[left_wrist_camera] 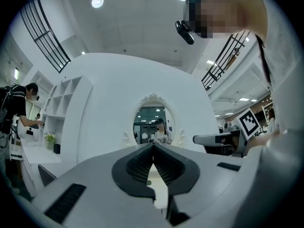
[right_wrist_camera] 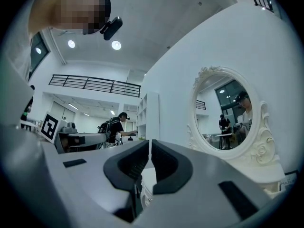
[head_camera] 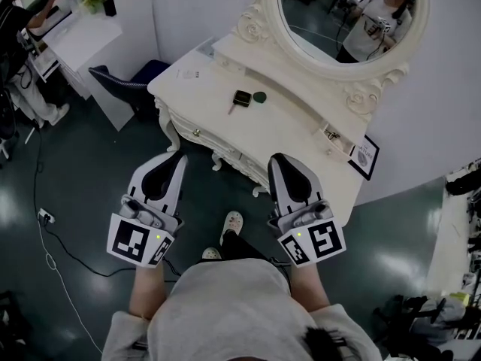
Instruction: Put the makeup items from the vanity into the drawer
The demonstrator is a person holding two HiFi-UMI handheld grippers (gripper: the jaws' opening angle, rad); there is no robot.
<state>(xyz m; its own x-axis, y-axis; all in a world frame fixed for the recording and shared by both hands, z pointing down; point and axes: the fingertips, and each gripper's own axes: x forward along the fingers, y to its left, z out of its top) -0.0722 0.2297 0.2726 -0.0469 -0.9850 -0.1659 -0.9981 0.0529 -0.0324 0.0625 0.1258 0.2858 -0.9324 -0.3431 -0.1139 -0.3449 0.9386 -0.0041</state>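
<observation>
On the white vanity point(head_camera: 301, 130) under the oval mirror point(head_camera: 346, 13) lie a small square dark compact point(head_camera: 242, 98), a round dark green item point(head_camera: 259, 96) and a thin reddish stick point(head_camera: 231, 109). The vanity's front drawer, with a small knob point(head_camera: 197, 133), is closed. My left gripper point(head_camera: 179, 157) and right gripper point(head_camera: 276, 159) hover side by side in front of the vanity, short of its edge. Both are shut and hold nothing. The left gripper view shows its jaws point(left_wrist_camera: 153, 145) meeting at the tips; the right gripper view shows its jaws point(right_wrist_camera: 149, 142) pressed together too.
A dark blue chair point(head_camera: 124, 81) stands left of the vanity beside a white desk point(head_camera: 83, 36) where a person works. A framed card point(head_camera: 365, 156) leans at the vanity's right end. A cable point(head_camera: 46, 224) runs over the dark floor. My slippered feet point(head_camera: 231, 224) stand below.
</observation>
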